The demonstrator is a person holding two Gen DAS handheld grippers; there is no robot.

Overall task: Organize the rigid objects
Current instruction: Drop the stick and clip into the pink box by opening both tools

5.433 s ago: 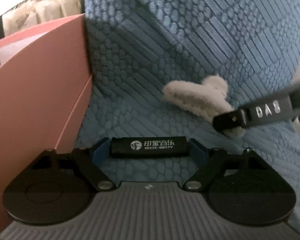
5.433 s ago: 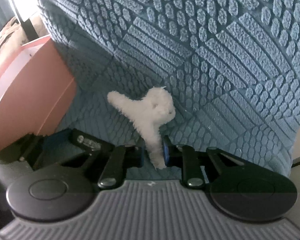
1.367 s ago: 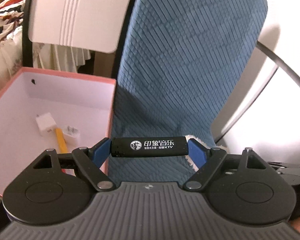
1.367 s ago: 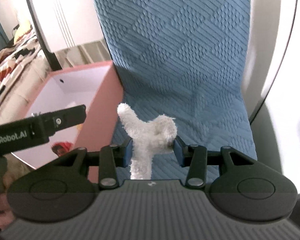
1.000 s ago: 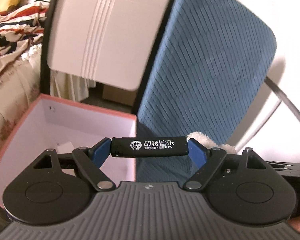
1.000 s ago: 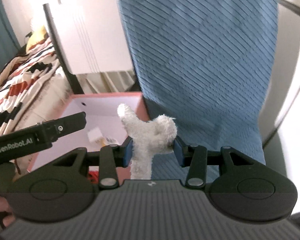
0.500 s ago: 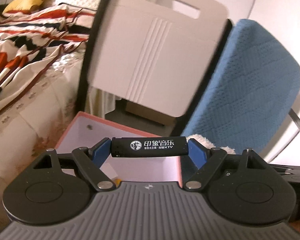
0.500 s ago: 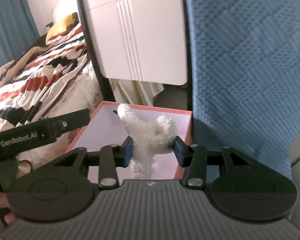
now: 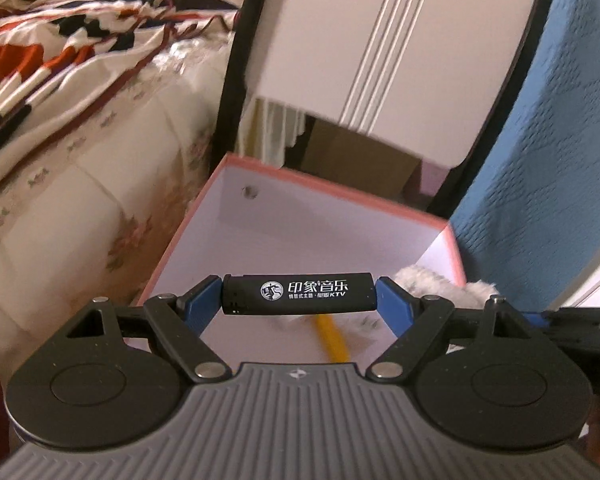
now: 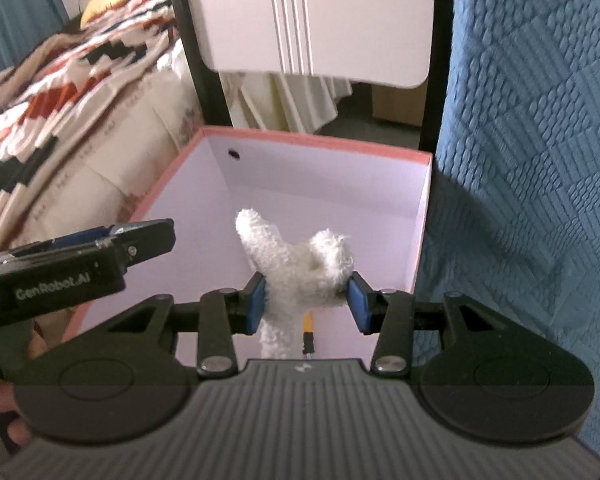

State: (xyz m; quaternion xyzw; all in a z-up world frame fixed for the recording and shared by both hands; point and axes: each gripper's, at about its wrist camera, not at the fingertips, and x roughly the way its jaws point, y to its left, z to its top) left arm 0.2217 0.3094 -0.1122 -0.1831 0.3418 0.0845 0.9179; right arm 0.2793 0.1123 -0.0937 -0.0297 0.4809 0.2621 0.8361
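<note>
My left gripper [image 9: 300, 294] is shut on a black lighter [image 9: 298, 293] with white print, held crosswise over the open pink box [image 9: 324, 196]. My right gripper [image 10: 306, 300] is shut on a fluffy white hair claw clip [image 10: 296, 268], held over the same box [image 10: 316, 142]. The clip also shows at the right in the left wrist view [image 9: 440, 284]. The left gripper shows at the left of the right wrist view [image 10: 140, 240]. A yellow stick-like item [image 9: 332, 338] lies on the box floor, also in the right wrist view [image 10: 307, 330].
A blue quilted chair back [image 10: 532, 140] stands right of the box. A white chair back [image 9: 384, 40] with a black frame stands behind it. A bed with a striped blanket [image 9: 60, 60] lies to the left.
Both grippers have lifted off the blue seat and swung left, over the open pink box, still holding the lighter and the clip.
</note>
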